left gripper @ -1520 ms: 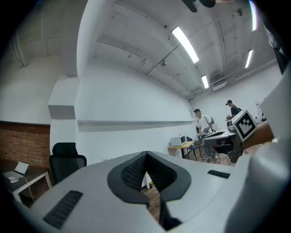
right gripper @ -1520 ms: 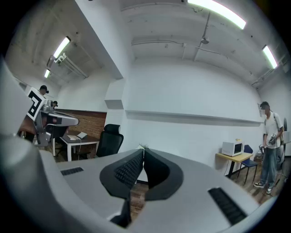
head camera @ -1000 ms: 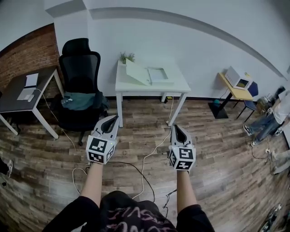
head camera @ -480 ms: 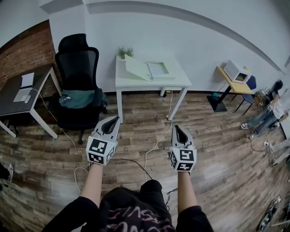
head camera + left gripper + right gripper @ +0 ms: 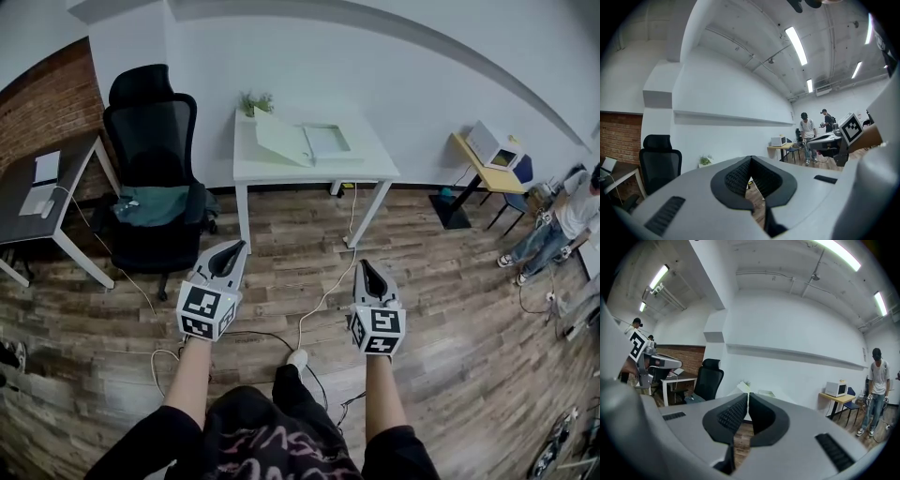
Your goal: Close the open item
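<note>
White table [image 5: 281,170]: one open box [image 5: 302,141]. Left gripper [image 5: 241,245], right gripper [image 5: 362,263] closed.

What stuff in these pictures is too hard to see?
- Inside of the open box on the white table: too small and far in the head view; in both gripper views the jaws mostly cover it.
- The papers on the dark desk: too small to read, head view.
- That desk itself: cut off by the head view's left edge.

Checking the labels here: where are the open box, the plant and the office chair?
open box [image 5: 281,138], head view, on its raised lid.
plant [image 5: 255,101], head view, on the leaves.
office chair [image 5: 148,131], head view, on the mesh backrest.
</note>
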A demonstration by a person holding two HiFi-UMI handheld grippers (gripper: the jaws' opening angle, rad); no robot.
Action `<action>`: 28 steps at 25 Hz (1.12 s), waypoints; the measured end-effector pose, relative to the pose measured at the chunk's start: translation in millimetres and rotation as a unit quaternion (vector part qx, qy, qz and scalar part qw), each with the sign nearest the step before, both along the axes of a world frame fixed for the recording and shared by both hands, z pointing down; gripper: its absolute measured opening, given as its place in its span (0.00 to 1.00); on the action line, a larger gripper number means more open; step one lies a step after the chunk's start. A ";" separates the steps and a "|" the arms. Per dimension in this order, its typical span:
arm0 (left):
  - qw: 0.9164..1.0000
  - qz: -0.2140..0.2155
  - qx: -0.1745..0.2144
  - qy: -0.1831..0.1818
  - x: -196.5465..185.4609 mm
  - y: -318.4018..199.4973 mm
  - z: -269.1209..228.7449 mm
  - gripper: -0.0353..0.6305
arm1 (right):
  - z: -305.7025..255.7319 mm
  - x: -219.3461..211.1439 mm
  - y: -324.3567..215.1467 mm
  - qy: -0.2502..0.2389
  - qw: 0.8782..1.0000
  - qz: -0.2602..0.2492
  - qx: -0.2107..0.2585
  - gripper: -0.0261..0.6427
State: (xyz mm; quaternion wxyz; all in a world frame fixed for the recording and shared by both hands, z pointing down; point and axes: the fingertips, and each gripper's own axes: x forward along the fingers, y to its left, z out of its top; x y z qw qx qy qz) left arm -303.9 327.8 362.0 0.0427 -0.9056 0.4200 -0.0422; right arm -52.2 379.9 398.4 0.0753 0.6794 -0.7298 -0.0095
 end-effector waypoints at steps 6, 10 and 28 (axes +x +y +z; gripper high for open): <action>1.000 -0.009 -0.009 -0.010 19.5 -54.5 9.4 0.07 | 14.4 18.3 -55.3 -0.007 1.000 -0.009 -0.008 0.08; 1.000 -0.010 -0.015 -0.019 42.9 -94.3 16.1 0.07 | 24.1 44.3 -96.1 -0.014 1.000 -0.008 -0.016 0.08; 0.998 -0.046 -0.027 -0.039 118.9 -205.2 8.4 0.07 | 20.7 124.4 -227.5 -0.047 0.998 -0.038 -0.012 0.08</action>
